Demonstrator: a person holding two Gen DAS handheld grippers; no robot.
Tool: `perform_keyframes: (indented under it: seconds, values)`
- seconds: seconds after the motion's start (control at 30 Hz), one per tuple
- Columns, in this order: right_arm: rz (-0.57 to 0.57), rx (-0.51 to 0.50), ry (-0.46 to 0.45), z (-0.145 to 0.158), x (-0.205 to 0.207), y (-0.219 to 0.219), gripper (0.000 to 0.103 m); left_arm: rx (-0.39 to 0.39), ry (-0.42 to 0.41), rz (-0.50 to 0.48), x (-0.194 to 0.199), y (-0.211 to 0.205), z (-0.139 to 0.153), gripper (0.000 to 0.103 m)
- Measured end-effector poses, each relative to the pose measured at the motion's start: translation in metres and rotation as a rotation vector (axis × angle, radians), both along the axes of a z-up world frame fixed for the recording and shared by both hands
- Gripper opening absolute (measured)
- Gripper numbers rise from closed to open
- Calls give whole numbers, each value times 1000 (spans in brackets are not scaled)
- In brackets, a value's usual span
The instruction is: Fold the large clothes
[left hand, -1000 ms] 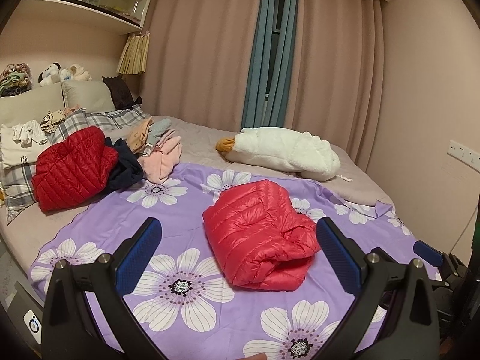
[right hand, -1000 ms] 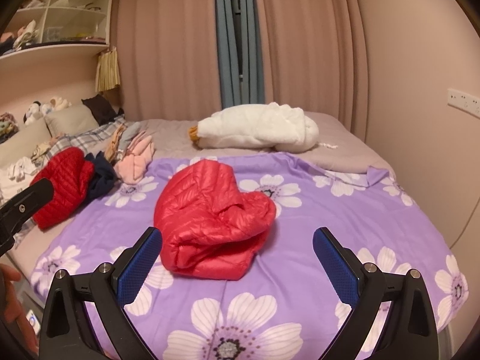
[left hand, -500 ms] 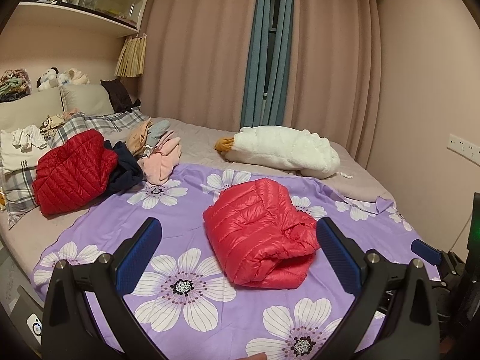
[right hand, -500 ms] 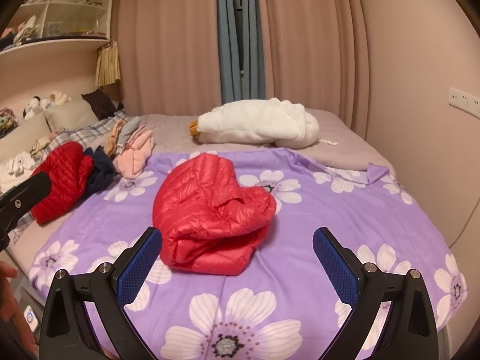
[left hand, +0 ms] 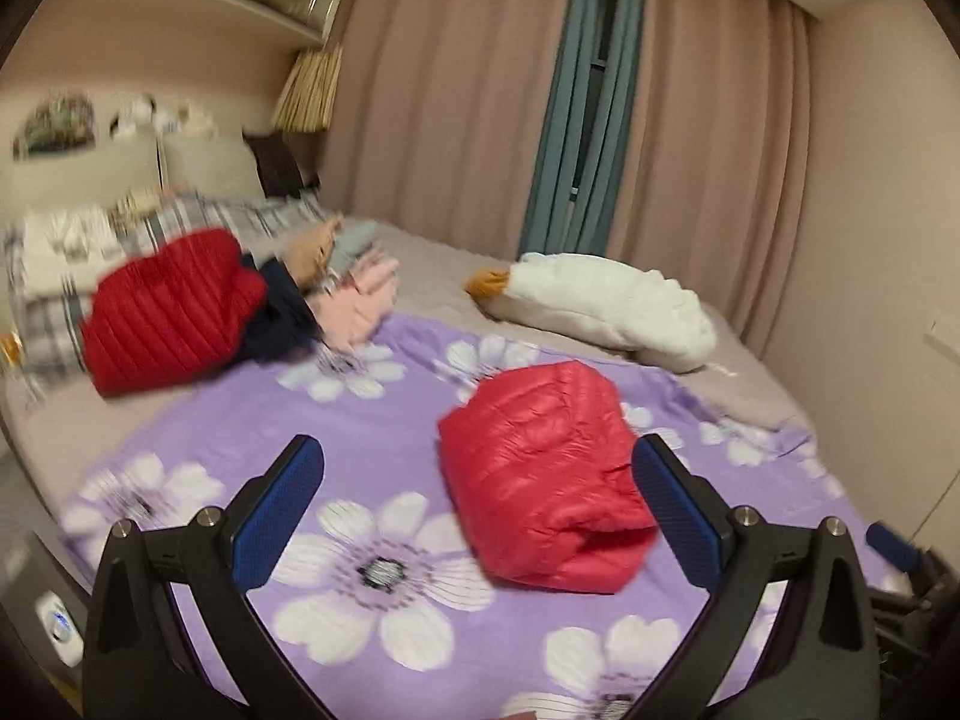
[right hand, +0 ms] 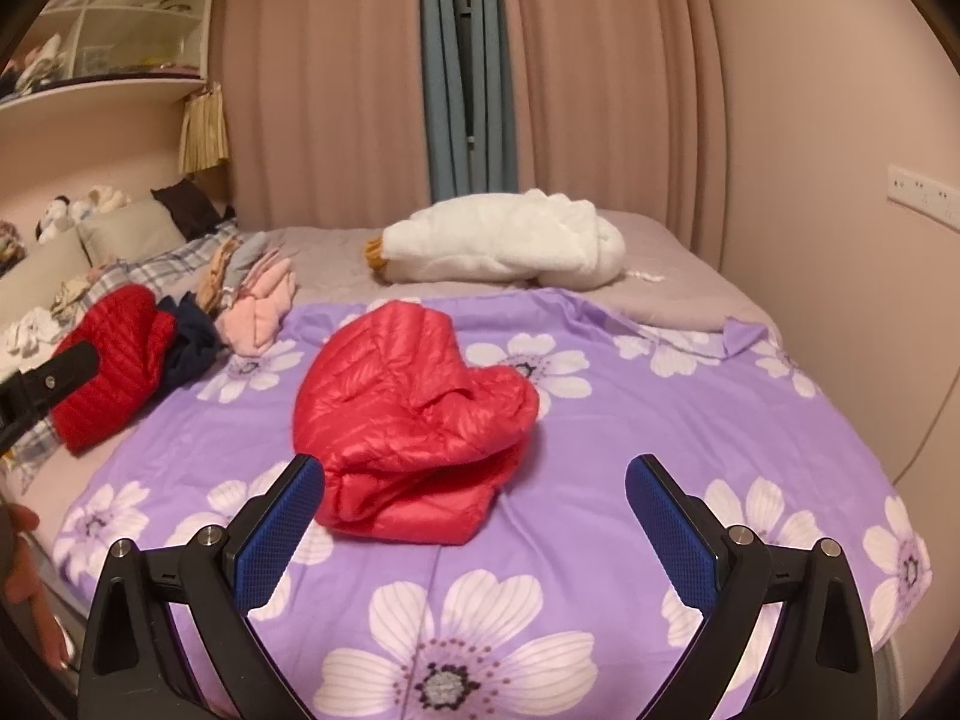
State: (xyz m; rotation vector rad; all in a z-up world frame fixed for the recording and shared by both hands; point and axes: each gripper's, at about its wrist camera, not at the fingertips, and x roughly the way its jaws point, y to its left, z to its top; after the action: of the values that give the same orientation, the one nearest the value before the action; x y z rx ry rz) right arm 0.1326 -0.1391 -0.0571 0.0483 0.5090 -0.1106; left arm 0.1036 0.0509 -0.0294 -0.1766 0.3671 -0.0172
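Both grippers hover wide open over the bed.
Left gripper (left hand: 477, 498) and right gripper (right hand: 474, 516) hold nothing, fingers apart; beyond them the folded red jacket (right hand: 414, 414) lies on the purple sheet (right hand: 660, 420), clothes pile (right hand: 180, 336) farther left.

Motion blur smears the shelf (left hand: 198, 6) and pillows (left hand: 198, 171) at left.

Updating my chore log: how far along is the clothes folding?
Done: the red puffer jacket lies folded on the purple floral sheet. In hand: nothing; left gripper and right gripper are open. Left: the clothes pile by the pillows looks unfolded.
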Motion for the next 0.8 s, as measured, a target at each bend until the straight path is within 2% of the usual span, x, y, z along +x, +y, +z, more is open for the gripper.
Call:
perform_keyframes:
  seconds: [0.13,0.6,0.8]
  values:
    - [7,-4,-7,0,-4,0,100,-6,19,-41,-2,-4,-1,103]
    - [25,-21,3,-1,-4,-1,100,36,0,-1,-11,-2,-1,103]
    - [21,-41,7,0,-6,2,100,6,5,-2,-10,-1,-2,103]
